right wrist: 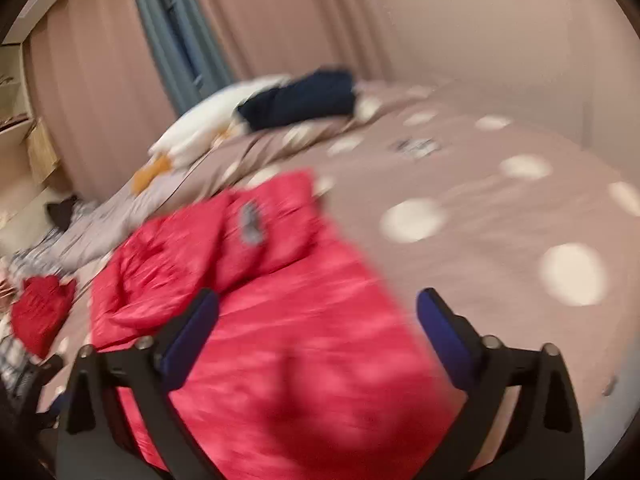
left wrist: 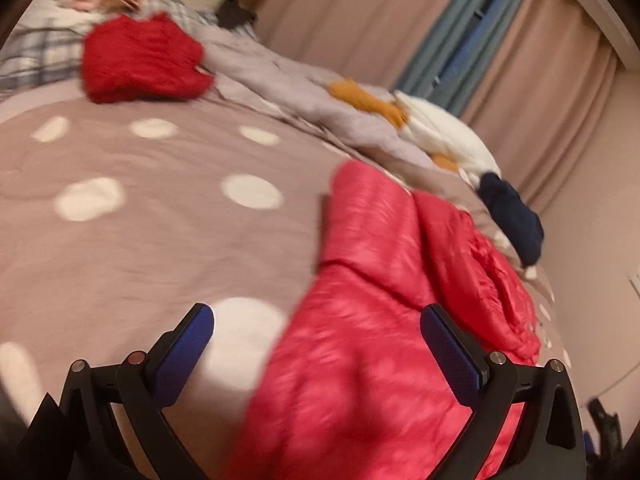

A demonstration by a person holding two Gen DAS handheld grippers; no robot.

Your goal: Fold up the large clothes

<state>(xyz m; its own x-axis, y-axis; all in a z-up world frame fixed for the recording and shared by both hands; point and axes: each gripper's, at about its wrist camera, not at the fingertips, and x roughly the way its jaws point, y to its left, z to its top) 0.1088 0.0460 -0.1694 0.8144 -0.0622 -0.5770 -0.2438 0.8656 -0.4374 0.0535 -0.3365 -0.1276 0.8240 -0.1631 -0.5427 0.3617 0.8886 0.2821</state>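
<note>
A shiny pink-red puffer jacket [left wrist: 384, 320] lies bunched on the spotted mauve bed cover [left wrist: 140, 240]. My left gripper [left wrist: 316, 344] is open above the jacket's near edge, its blue pads [left wrist: 188, 348] wide apart and holding nothing. In the right wrist view the same jacket [right wrist: 288, 320] fills the lower middle, with a small grey label on its upper part. My right gripper [right wrist: 318, 332] is open over the jacket, with cloth showing between its jaws but not clamped. Both views are motion-blurred.
A folded red garment [left wrist: 140, 60] lies at the far left of the bed and also shows in the right wrist view [right wrist: 40, 312]. A navy garment [right wrist: 304, 100], a white and orange plush toy [left wrist: 440, 132] and a grey duvet [left wrist: 280, 80] line the curtain side.
</note>
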